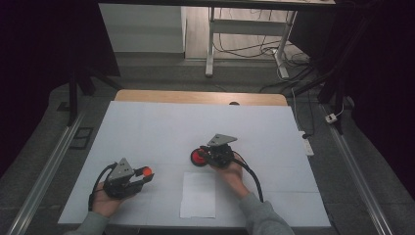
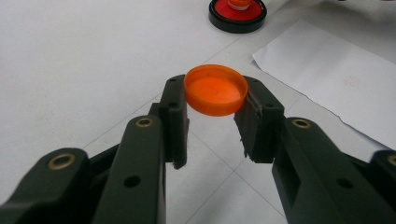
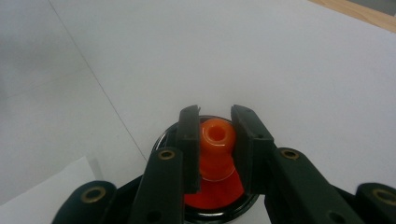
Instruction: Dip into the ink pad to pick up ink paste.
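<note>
Presently: left gripper, jaws clamped on orange cap, held above white table. Right gripper, jaws pinching orange neck of red, black-rimmed disc resting on the table. White paper sheet between both hands.

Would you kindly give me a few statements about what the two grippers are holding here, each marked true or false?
1. The left gripper grips an orange cap. True.
2. The right gripper is open over bare table. False: it is shut on the orange knob of a red disc with a black rim.
3. A white paper sheet lies between the hands. True.
4. The cap rests on the paper. False: it is held beside it.
</note>
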`<action>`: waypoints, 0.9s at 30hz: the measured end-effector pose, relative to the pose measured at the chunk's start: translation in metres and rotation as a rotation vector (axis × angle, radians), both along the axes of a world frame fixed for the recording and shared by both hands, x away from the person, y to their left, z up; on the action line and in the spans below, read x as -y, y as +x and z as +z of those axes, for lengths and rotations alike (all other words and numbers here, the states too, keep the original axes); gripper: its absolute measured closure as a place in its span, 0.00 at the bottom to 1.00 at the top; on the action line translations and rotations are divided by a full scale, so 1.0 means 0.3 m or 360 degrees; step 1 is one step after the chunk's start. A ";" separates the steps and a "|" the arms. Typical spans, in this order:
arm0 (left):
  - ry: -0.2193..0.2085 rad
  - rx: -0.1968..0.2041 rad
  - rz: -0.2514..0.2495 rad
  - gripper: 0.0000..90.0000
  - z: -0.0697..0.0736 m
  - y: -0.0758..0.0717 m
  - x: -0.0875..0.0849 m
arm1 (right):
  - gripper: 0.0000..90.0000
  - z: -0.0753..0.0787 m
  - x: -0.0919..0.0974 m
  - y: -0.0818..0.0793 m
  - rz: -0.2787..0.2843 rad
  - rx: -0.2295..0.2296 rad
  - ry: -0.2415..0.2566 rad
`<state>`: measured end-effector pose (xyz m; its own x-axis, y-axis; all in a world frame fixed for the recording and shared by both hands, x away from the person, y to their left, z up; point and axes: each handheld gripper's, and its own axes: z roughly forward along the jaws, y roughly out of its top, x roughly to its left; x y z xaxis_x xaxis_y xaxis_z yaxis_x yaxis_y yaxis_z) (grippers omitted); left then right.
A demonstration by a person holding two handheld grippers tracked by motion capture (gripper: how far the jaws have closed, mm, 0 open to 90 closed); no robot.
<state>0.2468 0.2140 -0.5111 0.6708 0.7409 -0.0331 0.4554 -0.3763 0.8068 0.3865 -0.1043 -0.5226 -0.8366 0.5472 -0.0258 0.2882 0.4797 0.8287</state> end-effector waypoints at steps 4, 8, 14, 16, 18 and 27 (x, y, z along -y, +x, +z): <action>0.0000 0.0003 0.0003 0.72 0.000 -0.001 0.001 | 0.81 -0.001 -0.004 -0.003 -0.0006 0.0006 -0.0006; 0.0000 0.0001 0.0002 0.72 0.000 0.000 0.000 | 0.81 0.002 -0.006 -0.004 -0.0006 0.0004 -0.0028; 0.0001 0.0003 0.0004 0.72 0.001 -0.002 -0.001 | 0.81 0.000 -0.007 -0.007 -0.0032 -0.0002 -0.0020; 0.0001 0.0003 0.0007 0.72 0.001 -0.001 -0.002 | 0.81 0.000 -0.008 -0.008 -0.0035 -0.0001 -0.0023; 0.0001 0.0001 0.0006 0.72 0.001 0.000 -0.003 | 0.81 0.000 -0.008 -0.009 -0.0037 0.0002 -0.0024; 0.0002 0.0000 0.0008 0.72 0.001 -0.001 -0.004 | 0.81 0.000 -0.010 -0.010 -0.0040 0.0006 -0.0029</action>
